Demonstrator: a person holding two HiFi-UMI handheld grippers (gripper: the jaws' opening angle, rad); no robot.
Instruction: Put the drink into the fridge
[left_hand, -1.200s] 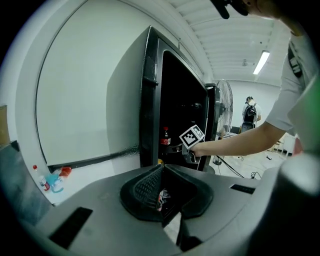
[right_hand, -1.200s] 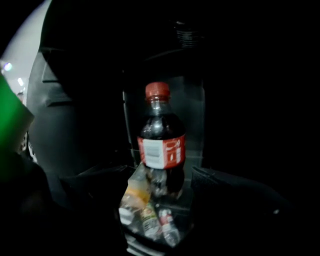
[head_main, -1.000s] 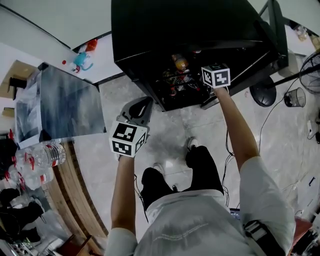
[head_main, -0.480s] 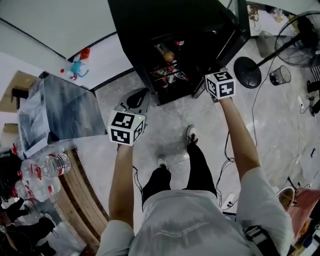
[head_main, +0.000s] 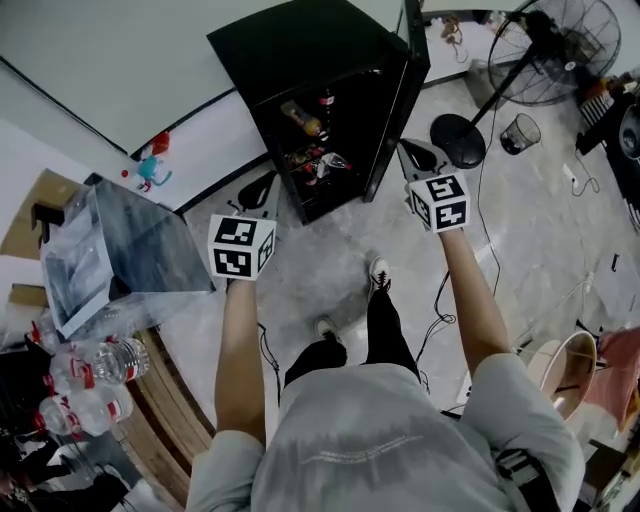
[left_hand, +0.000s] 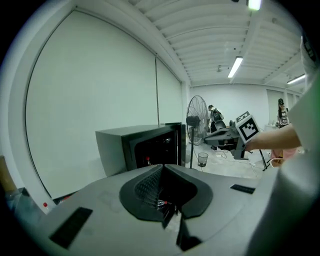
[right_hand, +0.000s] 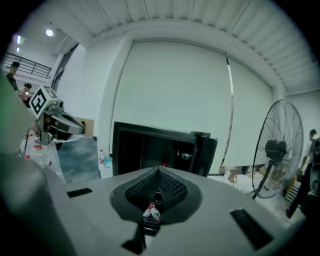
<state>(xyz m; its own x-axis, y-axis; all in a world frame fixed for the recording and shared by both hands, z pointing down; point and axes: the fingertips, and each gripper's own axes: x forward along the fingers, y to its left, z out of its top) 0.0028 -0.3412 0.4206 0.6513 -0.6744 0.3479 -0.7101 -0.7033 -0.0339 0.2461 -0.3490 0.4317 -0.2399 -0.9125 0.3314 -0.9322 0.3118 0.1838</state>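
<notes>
Right gripper (head_main: 408, 150) backing out of fridge (head_main: 300, 45), jaws together, empty | left gripper (head_main: 264, 184) also closed, empty, near table (head_main: 150, 245) corner | drinks (head_main: 305, 118) sitting inside; placing apparently done; door (head_main: 395, 110) standing open

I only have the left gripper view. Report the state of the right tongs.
Observer: The right tongs are shut, tips meeting, with nothing between them.
Operator: Now find me spare drinks.
Observer: Clear water bottles sit at the person's left side, outside your view.
Operator: Check the fridge shelves.
Observer: In the open fridge, an orange bottle lies on the upper shelf.
</notes>
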